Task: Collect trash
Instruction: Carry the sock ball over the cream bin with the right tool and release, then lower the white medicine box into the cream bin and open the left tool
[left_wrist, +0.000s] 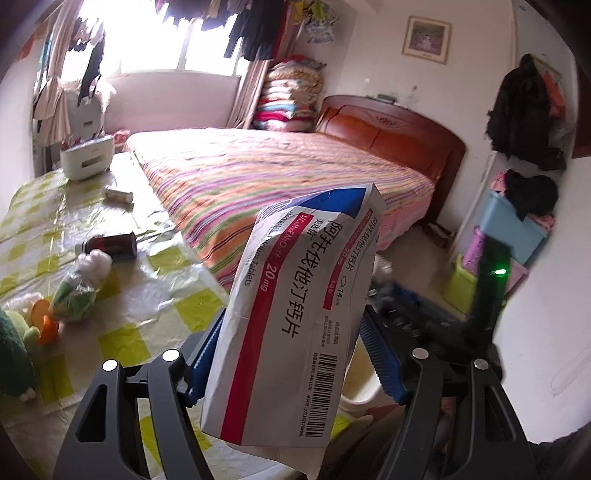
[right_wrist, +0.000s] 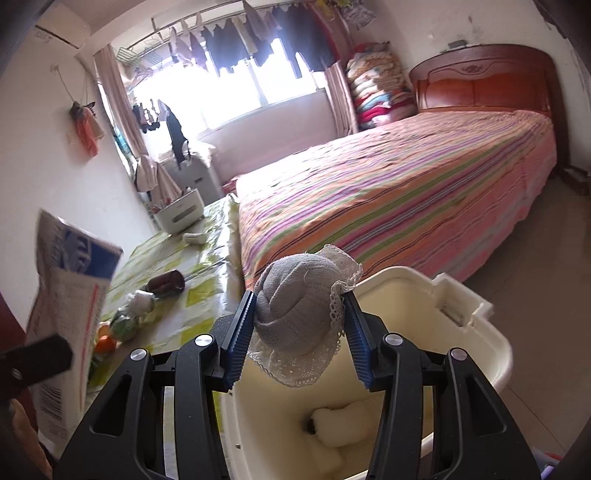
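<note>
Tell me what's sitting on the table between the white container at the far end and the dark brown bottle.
A small whitish tube-like item lies on the tablecloth between the white container and the dark brown bottle. The left wrist view shows it best.

Bed (left_wrist: 280, 177): striped cover in pink, orange and green; reddish wooden headboard (left_wrist: 388, 129) against the wall.
Folded quilts (left_wrist: 291, 96): tall stack in the corner beside the headboard.
Window (right_wrist: 236, 85): bright, with dark clothes hanging on a rail across it; pink curtain (right_wrist: 122, 99) at 1 side.
Framed picture (left_wrist: 426, 40): on the wall above the headboard.
Dark coats (left_wrist: 521, 107): hung on the wall past the bed.
Air conditioner (right_wrist: 61, 31): wall unit, high up.
Blue box (left_wrist: 517, 229): under dark cloth, on coloured containers.
</note>
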